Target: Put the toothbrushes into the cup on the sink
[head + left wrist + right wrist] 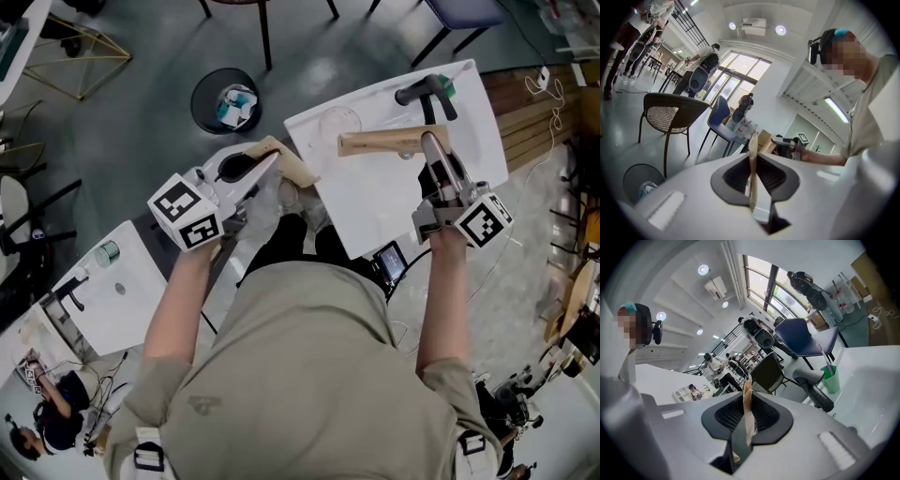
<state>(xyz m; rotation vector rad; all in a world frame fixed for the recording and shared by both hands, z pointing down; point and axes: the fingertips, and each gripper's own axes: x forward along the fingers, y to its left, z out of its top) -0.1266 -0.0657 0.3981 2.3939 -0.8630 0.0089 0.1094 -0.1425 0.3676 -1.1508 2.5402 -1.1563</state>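
Note:
Over the white sink (pixel 375 202), my right gripper (pixel 430 142) is shut on one end of a long tan paper-wrapped toothbrush pack (pixel 380 142) that lies crosswise. In the right gripper view the wrapper (pixel 747 414) stands edge-on between the shut jaws. The green cup (pixel 830 379) stands by the black faucet (pixel 813 387) at the sink's far corner, with a thin stick in it. To the sink's left, my left gripper (pixel 267 161) is shut on another tan paper pack (pixel 289 164). This pack (pixel 753 173) also shows edge-on between the left jaws.
A black waste bin (pixel 228 100) stands on the floor beyond the left gripper. A second white sink (pixel 112 300) is at the lower left. Chairs (pixel 670 112) and several people stand further off. Cables and wooden flooring (pixel 539 122) lie right of the sink.

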